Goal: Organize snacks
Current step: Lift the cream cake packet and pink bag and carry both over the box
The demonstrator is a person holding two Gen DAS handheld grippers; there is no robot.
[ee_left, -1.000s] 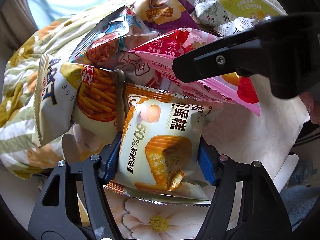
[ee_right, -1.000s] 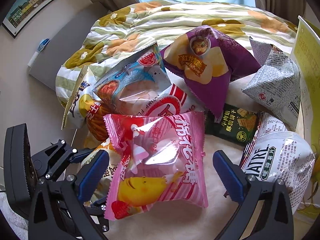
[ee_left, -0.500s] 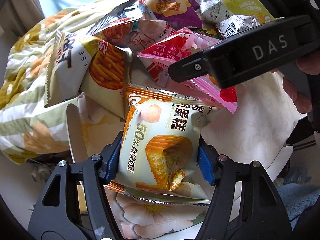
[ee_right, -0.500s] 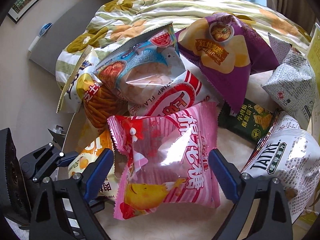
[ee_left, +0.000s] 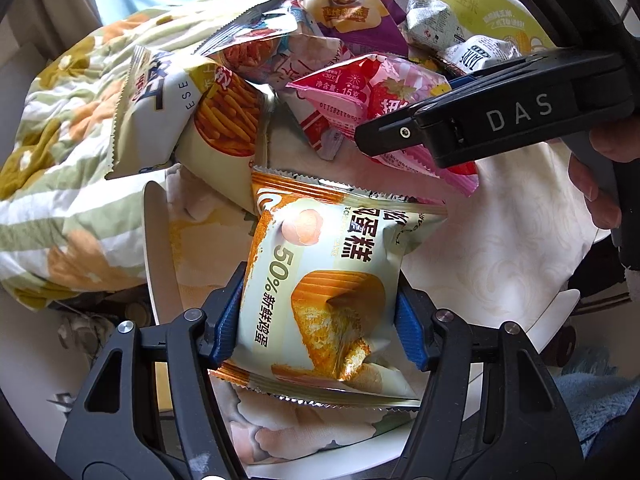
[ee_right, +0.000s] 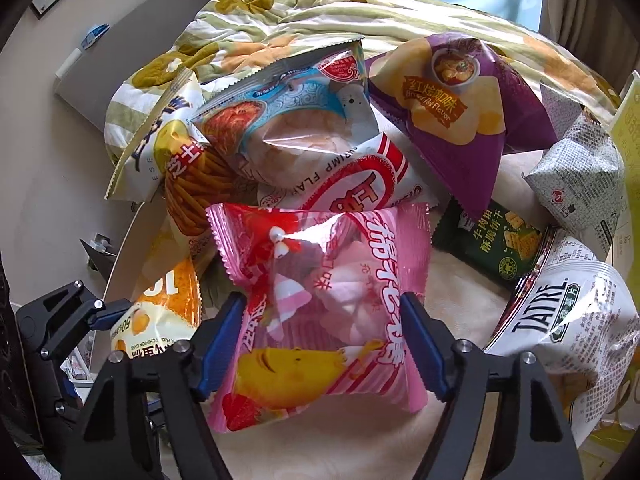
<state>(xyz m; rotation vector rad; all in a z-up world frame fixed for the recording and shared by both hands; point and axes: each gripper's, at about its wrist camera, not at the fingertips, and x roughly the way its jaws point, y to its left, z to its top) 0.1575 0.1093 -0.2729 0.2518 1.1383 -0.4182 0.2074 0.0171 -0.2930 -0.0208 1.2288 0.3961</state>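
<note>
My left gripper (ee_left: 320, 316) is shut on a cream and orange chiffon cake packet (ee_left: 324, 280) and holds it at the near edge of the snack pile. The same packet shows at the lower left of the right wrist view (ee_right: 160, 320). My right gripper (ee_right: 324, 336) has both blue pads against the sides of a pink marshmallow bag (ee_right: 320, 312), which lies on the cream tablecloth. That bag also shows in the left wrist view (ee_left: 372, 104), partly behind the right gripper's black body (ee_left: 500, 120).
Other snacks lie behind: a cheese stick bag (ee_right: 176, 160), a blue shrimp chip bag (ee_right: 292, 120), a red and white shrimp bag (ee_right: 360, 188), a purple chip bag (ee_right: 452, 104), a green cracker packet (ee_right: 496, 244), a white Taitre bag (ee_right: 568, 320), a grey bag (ee_right: 580, 176). A floral quilt (ee_right: 320, 16) lies beyond.
My right gripper has moved forward and closed from wide open onto the pink marshmallow bag. My left gripper has pulled back from the pile a little with the cake packet.
</note>
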